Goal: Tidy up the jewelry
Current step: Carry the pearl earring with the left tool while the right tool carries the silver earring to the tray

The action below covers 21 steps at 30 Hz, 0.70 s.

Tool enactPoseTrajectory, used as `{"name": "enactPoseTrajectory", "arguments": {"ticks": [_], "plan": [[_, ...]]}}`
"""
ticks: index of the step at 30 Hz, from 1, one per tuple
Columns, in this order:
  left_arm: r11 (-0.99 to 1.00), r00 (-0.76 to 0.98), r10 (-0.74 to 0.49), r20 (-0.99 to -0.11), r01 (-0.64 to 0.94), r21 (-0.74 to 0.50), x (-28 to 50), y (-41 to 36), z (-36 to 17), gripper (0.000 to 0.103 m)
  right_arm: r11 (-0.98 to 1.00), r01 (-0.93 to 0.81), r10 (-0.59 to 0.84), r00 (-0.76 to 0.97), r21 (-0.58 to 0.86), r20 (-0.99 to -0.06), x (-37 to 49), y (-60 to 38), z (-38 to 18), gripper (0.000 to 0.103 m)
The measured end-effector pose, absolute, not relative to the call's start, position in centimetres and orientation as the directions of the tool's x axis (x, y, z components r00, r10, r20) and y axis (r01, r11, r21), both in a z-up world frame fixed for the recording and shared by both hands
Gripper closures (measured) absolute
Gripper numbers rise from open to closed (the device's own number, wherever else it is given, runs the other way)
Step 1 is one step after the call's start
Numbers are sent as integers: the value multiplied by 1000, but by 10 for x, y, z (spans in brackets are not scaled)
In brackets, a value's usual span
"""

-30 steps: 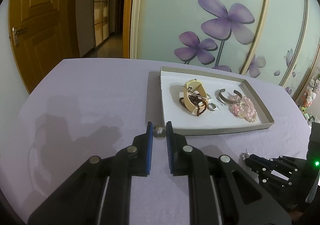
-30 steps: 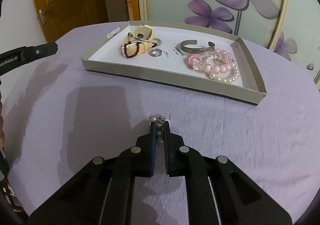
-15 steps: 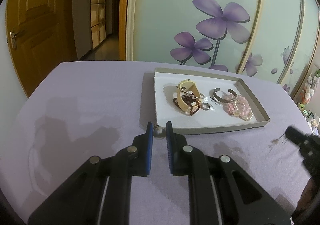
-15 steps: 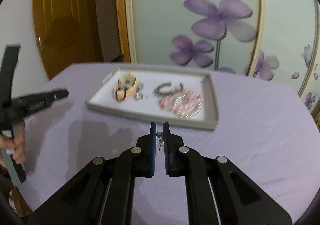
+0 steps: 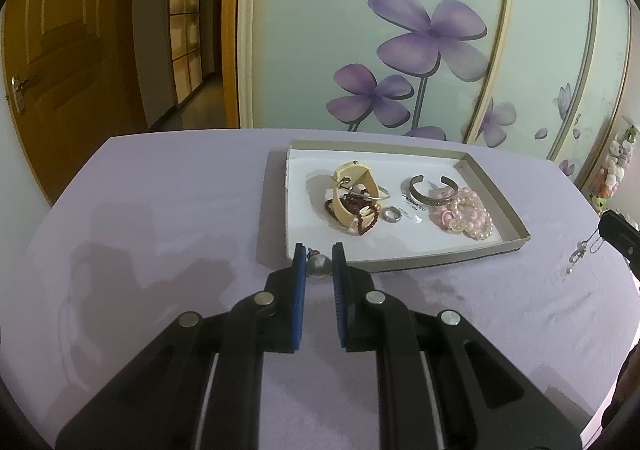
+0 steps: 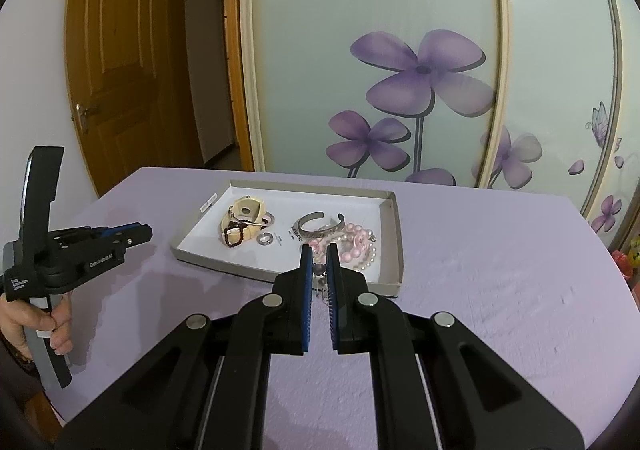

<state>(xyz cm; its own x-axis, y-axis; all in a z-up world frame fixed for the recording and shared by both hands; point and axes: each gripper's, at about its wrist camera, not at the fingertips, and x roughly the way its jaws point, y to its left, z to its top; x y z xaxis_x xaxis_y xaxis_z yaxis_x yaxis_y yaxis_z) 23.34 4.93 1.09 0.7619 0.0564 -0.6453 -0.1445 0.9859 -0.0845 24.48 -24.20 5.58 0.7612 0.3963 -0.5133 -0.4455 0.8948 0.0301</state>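
A shallow white tray (image 5: 496, 246) (image 6: 394, 234) on the purple table holds a cream watch (image 5: 354, 190), a dark bead bracelet (image 5: 362, 216), a ring (image 5: 391, 214), a silver cuff (image 5: 432, 192) and pink bead bracelets (image 5: 466, 214). My left gripper (image 5: 319, 264) is shut on a round silver bead earring (image 5: 318, 265) just in front of the tray's near edge. My right gripper (image 6: 319, 270) is shut on a small dangling earring (image 6: 320, 274) and holds it raised in front of the tray's right part; the earring also hangs at the right edge of the left wrist view (image 5: 582, 250).
The purple tablecloth (image 5: 160, 210) covers a round table. A glass sliding door with purple flowers (image 5: 424, 34) stands behind it. A wooden door (image 6: 116, 90) is at the left. The left gripper shows in the right wrist view (image 6: 80, 250), held by a hand.
My right gripper has lifted the dangling earring off the table and risen well above it. My left gripper holds the bead earring and has pulled back slightly.
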Motion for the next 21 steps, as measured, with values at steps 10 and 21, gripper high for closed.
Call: {"name": "enactPoseTrajectory", "arguments": {"ticks": [10, 21], "plan": [[985, 763, 39, -645, -138, -103, 266, 48, 20, 90, 895, -440, 413, 767, 66, -491, 264, -236, 58, 96], [991, 765, 7, -643, -93, -100, 327, 34, 20, 90, 886, -456, 432, 749, 82, -502, 295, -218, 50, 96]]}}
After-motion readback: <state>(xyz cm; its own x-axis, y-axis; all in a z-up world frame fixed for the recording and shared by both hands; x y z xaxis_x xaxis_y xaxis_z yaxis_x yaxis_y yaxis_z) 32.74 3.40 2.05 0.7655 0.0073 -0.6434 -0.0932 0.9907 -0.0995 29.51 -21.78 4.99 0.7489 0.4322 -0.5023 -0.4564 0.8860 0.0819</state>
